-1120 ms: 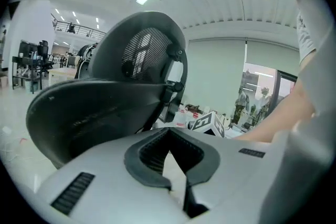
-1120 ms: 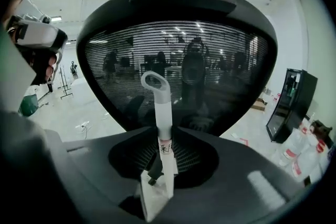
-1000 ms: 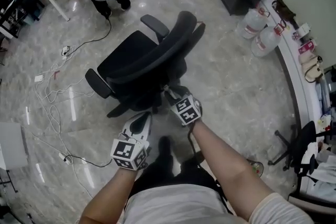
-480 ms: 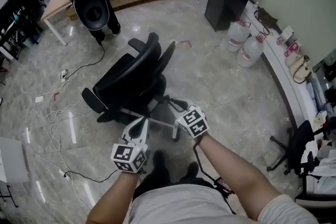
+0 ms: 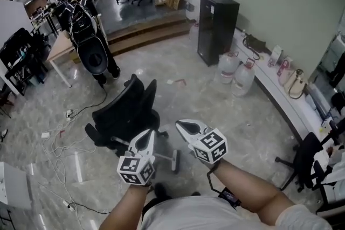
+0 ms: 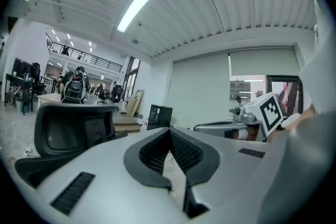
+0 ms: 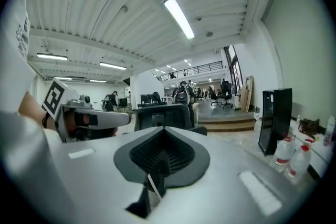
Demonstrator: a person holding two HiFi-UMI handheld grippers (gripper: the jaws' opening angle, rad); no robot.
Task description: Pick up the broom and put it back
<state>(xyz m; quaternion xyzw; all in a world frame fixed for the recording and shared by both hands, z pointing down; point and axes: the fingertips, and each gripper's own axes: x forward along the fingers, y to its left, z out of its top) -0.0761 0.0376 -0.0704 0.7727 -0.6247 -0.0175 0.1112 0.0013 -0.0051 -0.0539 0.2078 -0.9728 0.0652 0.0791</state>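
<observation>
No broom shows in any view. My left gripper (image 5: 145,136) and right gripper (image 5: 185,126) are held side by side in front of the person's body, pointing roughly level into the room. In the left gripper view the left gripper (image 6: 169,131) has its black pads meeting at the tip with nothing between them. The right gripper (image 7: 164,130) in its own view is shut the same way and holds nothing. Each gripper also appears at the edge of the other's view.
A black office chair (image 5: 125,110) stands on the marble floor just ahead of the grippers. Cables (image 5: 58,132) trail at left. A black cabinet (image 5: 216,29) and water bottles (image 5: 237,77) stand at the right wall, with steps (image 5: 145,32) behind and another chair (image 5: 304,154) at right.
Both grippers have risen and now point level instead of down at the floor. The head view has tilted up from the chair and floor to take in the whole room.
</observation>
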